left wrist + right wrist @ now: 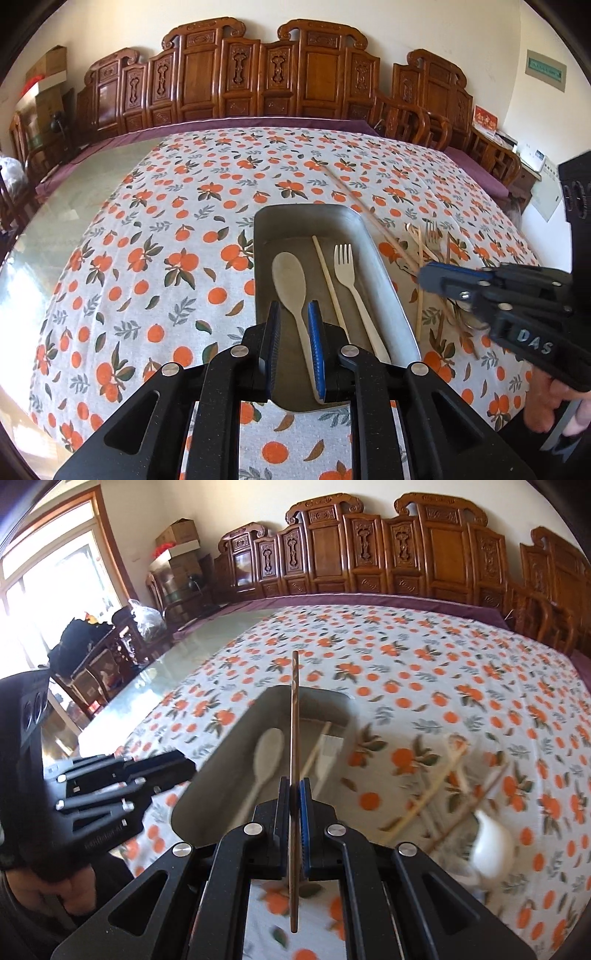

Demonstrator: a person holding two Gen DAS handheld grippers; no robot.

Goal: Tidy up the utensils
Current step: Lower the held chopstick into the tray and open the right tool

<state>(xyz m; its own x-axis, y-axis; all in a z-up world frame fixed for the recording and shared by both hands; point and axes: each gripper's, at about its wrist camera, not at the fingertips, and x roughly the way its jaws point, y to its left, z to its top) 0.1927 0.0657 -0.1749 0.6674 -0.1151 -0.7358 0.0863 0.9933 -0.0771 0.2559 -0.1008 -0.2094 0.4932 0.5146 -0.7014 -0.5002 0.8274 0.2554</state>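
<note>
Pointing away over the tray (207, 775), clamped chopstick (294, 738).

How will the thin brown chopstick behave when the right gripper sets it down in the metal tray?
The chopstick looks straight and stiff, and it is probably light. Being slim, it may roll or slide on the smooth tray.

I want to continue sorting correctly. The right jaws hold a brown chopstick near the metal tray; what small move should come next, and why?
Probably carry the brown chopstick a little further over the metal tray and lower it beside the pale chopstick. The right gripper already grips it, and the tray holds a spoon, a fork and that one chopstick.
</note>
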